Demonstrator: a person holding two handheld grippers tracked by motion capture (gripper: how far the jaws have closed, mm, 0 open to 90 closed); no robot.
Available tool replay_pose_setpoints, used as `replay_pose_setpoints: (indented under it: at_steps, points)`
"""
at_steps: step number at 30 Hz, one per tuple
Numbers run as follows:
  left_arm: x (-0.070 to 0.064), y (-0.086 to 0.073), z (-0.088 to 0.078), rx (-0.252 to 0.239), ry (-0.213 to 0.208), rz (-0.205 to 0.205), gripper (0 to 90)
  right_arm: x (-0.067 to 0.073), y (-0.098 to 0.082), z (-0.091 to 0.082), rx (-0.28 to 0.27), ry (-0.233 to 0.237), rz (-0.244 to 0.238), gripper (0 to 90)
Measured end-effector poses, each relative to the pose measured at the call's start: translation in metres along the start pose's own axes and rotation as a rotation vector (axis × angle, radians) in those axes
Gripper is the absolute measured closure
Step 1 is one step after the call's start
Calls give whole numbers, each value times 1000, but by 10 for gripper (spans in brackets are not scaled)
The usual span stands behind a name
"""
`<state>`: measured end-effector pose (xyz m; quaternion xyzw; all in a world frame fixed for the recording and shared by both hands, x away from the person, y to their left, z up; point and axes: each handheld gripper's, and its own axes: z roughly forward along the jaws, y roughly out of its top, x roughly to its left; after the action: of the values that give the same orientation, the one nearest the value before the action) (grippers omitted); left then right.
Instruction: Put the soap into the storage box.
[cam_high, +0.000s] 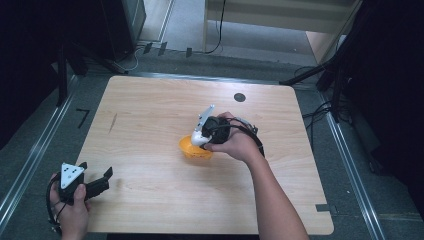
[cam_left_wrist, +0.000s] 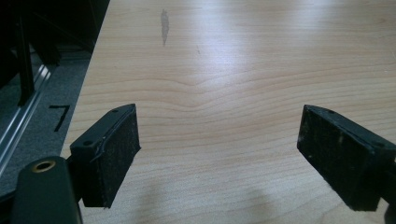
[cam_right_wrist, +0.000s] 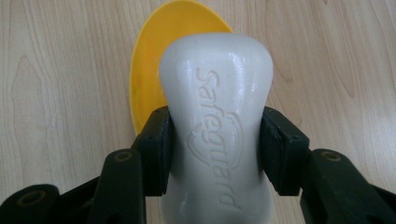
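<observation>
While the right gripper (cam_right_wrist: 215, 154) clamps a white soap bar (cam_right_wrist: 217, 121) above a yellow dish (cam_right_wrist: 154, 70), perhaps touching it, the left gripper (cam_left_wrist: 219, 158) rests wide open near the table (cam_high: 150, 100) corner.

The right gripper (cam_high: 200, 141) sits near the table's middle, pointing down toward seven o'clock, jaws clamped on the soap (cam_right_wrist: 217, 121) at its waist. The left gripper (cam_high: 95, 181) rests at the eight o'clock corner (held low), jaws spread wide, pointing toward two o'clock.
</observation>
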<state>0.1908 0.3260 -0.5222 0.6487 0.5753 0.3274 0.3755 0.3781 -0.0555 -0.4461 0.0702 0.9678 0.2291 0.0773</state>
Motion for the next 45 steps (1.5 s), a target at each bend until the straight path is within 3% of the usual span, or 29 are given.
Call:
replay_pose_setpoints:
  at_steps: [25, 41, 45]
  points:
    - [0, 0, 0, 3, -2, -1, 138, -1, 13, 24, 58, 43, -50, 512]
    - [0, 0, 0, 0, -4, -8, 138, -3, 12, 32, 96, 53, -23, 476]
    - [0, 0, 1, 2, -4, -4, 138, -3, 15, 24, 51, 33, -14, 444]
